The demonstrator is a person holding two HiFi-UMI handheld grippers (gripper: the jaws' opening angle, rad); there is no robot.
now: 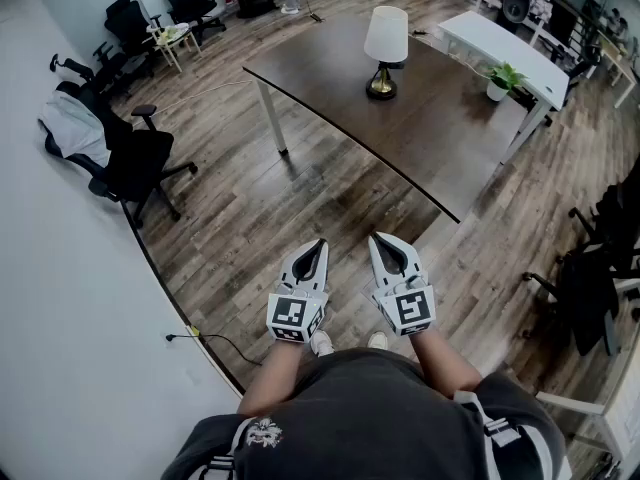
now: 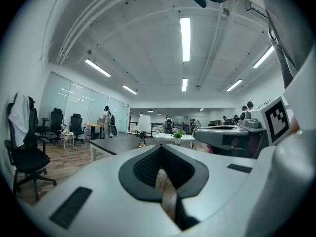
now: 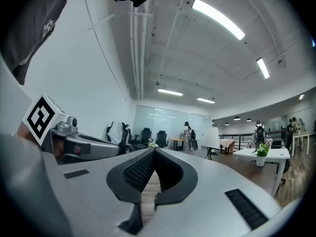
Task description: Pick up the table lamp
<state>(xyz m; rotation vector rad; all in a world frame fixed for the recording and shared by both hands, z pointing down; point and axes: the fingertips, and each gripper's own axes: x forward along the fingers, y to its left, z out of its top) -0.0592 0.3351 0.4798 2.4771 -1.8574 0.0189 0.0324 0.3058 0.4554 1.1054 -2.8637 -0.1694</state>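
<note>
Left gripper [image 1: 318, 244] and right gripper [image 1: 377, 238] clenched empty; table lamp [image 1: 385, 48], white shade, brass base, upright on dark table [image 1: 440, 143].

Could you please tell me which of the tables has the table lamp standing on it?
The large dark brown table, the nearest one: the table lamp stands on it. The white table beside it carries a potted plant instead.
</note>
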